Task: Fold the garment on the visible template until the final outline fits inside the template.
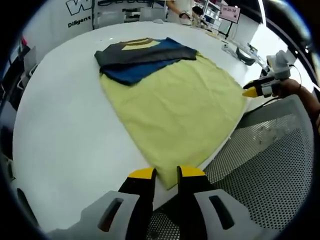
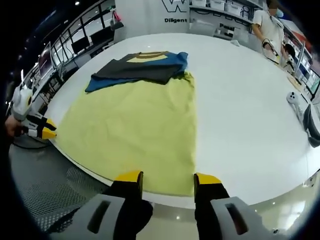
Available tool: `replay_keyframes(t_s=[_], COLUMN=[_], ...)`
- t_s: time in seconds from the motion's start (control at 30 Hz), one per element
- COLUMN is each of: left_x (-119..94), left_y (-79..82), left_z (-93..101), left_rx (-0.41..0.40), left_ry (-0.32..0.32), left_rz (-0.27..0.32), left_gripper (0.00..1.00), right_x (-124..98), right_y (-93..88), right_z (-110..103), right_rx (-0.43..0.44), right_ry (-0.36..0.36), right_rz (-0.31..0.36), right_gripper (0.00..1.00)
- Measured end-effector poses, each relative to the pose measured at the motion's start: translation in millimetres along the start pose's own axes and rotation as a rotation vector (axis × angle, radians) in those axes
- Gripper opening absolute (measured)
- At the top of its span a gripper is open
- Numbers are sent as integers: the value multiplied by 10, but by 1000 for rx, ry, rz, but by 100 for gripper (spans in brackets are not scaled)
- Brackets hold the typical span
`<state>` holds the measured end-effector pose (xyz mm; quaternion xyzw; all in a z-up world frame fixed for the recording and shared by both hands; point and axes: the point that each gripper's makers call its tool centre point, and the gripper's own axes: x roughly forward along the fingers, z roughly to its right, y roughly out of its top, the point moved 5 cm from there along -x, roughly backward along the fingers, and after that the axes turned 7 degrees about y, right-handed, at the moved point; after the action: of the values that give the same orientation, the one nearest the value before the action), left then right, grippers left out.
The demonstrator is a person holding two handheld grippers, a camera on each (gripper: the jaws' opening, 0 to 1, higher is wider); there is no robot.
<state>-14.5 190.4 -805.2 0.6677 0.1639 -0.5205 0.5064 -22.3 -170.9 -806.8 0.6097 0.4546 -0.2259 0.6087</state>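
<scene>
Left gripper view: left tool [image 1: 166, 172] narrow at garment [image 1: 175, 105] hem | right tool [image 2: 167, 177] wide | table [image 2: 240, 100] bare rightward

White table [image 1: 65, 130], perforated metal surface [image 1: 272, 165]

place: lab/showroom | cues: white table [image 2: 240, 90], shelving [image 2: 75, 42], wall logo [image 2: 175, 6]

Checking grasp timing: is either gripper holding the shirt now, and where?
Neither: the left gripper and right gripper sit open at the shirt's near hem.
</scene>
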Motion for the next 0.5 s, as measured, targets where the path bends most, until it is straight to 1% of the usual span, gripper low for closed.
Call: replay_keyframes(t_s=[0.1,0.2,0.27,0.37,0.5], left_x=[12,5,11,3,2], left_y=[-7,0,-8,-21,-24], left_z=[-3,-9,-17,-8,3], left_rx=[-3,-12,-25,-28,-36], left_ry=[2,2,7,7,6], left_rz=[-2,-3,-7,-14,-8], left_gripper=[16,11,11,12,13], right_x=[12,16,31,27,24], right_y=[-17,-20,-29,-34,-37], right_z=[15,13,-4,-1,16], right_rx=[13,6,-12,-32,-43], right_ry=[1,1,14,2,-13], right_rz=[-10,-16,-27,-40,-50], right_gripper=[36,35,35,32,29])
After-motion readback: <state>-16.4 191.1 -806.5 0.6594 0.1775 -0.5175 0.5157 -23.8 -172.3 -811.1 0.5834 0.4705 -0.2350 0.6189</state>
